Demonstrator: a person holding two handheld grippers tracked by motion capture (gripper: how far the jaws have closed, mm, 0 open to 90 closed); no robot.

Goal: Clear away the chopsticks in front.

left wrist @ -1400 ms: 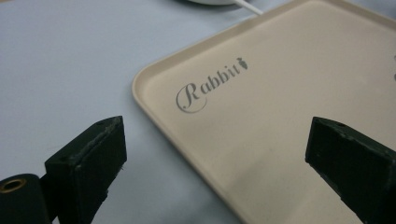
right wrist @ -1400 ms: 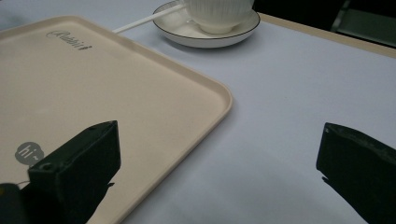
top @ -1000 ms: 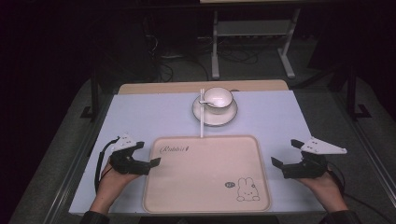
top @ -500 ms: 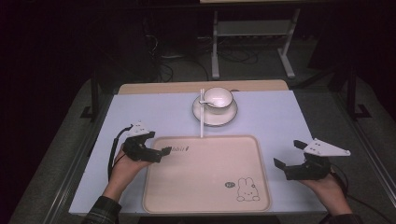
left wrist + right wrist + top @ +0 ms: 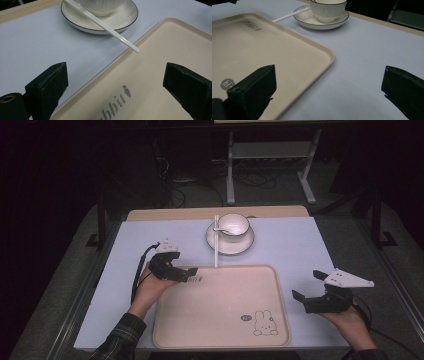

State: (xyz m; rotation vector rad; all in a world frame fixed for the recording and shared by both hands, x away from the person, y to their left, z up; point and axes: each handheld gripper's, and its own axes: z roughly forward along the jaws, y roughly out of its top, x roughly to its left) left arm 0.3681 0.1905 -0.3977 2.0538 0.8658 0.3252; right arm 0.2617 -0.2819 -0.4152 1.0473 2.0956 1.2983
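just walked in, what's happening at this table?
A person holds a claw in each hand. The left claw is open over the tray's far-left corner, aimed toward the white straw that leans on the saucer beside the cup. The right claw is open by the tray's right edge. Nothing is gripped.

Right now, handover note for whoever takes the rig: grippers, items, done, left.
Left gripper: open, holds nothing, over the far-left corner of the tray, aimed toward the straw.
Right gripper: open, holds nothing, above the table beside the tray's right edge.
Cup sits on the saucer beyond the tray; the straw leans on the saucer, its near end at the tray's far rim.
Done: nothing is on the tray.
Left: probably grasp the straw, cup and saucer and place them on the tray.
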